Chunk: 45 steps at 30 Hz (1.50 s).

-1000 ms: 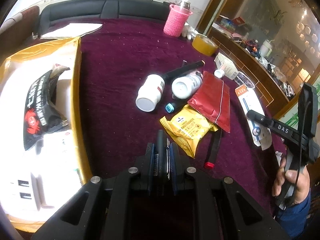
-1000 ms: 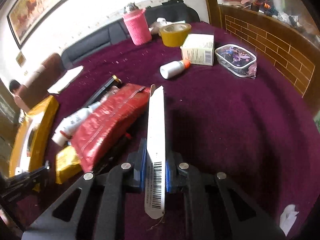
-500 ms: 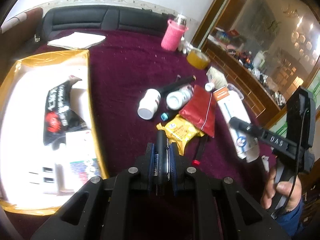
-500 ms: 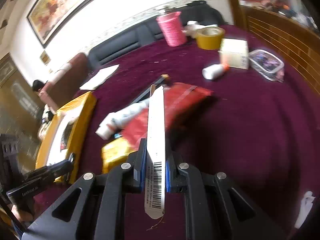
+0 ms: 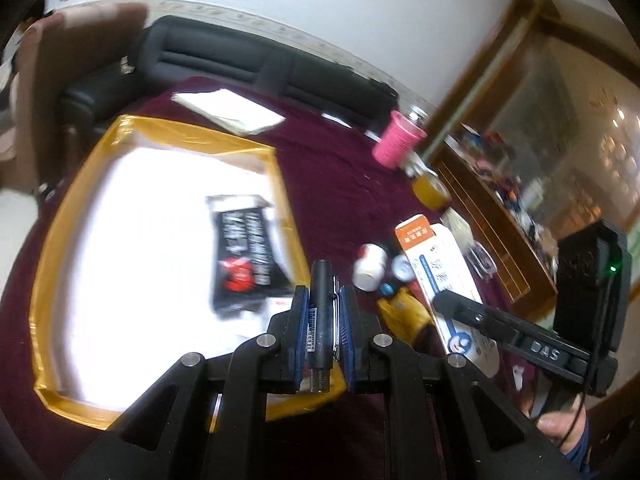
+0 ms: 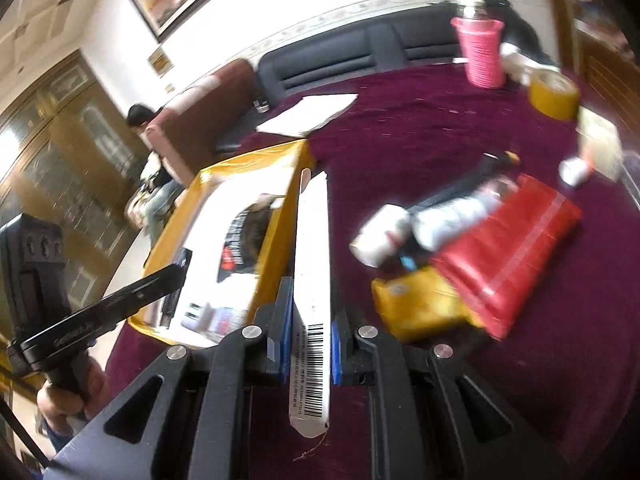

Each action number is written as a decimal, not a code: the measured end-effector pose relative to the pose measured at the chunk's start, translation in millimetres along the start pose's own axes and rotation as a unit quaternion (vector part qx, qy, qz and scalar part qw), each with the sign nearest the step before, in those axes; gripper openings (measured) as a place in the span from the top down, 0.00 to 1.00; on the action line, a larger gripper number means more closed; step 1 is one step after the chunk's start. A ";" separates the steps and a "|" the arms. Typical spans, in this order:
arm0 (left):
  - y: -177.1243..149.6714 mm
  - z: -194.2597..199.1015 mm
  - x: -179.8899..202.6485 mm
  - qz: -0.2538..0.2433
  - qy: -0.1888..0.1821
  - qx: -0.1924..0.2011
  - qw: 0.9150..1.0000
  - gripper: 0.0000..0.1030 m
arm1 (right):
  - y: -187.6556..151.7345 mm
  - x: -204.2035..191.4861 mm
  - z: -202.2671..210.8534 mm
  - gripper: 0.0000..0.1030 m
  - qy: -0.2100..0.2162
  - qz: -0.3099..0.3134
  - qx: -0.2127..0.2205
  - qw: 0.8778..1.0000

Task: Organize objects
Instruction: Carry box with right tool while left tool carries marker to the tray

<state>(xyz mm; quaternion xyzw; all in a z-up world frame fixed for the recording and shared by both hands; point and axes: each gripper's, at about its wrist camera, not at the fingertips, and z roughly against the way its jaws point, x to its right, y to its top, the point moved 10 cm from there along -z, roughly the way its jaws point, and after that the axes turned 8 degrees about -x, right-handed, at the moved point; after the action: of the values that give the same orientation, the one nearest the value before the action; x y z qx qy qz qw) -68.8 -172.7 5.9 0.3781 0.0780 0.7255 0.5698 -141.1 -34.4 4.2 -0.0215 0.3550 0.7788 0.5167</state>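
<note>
Left tongs (image 5: 323, 312): clamped on a black pen (image 5: 321, 300), held lengthwise between the blue pads and positioned above the near right edge of the yellow-rimmed box (image 5: 72, 216). The box rests on the maroon-covered bench (image 5: 340, 184) and contains a black packet (image 5: 240, 256) with red and white print.

Right tongs (image 6: 310, 324): clamped on a long white carton (image 6: 312, 256) with a barcode at its near end; the far end of the carton lies just beside the right wall of the same box (image 6: 276, 220).

Remaining on the bench, right of the box: a white bottle (image 6: 380, 236), a yellow packet (image 6: 420, 308) and a red pouch (image 6: 508, 248), grouped closely and partly overlapping. A pink cup (image 6: 480, 52) and a roll of yellow tape (image 6: 554, 94) stand at the far side
</note>
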 end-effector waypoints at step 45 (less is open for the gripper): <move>-7.5 -63.5 -93.5 0.122 0.035 -0.053 0.990 0.88 | 70.4 -105.7 -198.1 0.88 0.000 0.045 -0.131 0.990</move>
<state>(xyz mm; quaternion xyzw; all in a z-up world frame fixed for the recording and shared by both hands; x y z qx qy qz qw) -97.5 -232.8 -85.7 0.3287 0.0124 0.8055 0.4930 -215.6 -247.0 -64.2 -0.0731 0.2509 0.8408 0.4740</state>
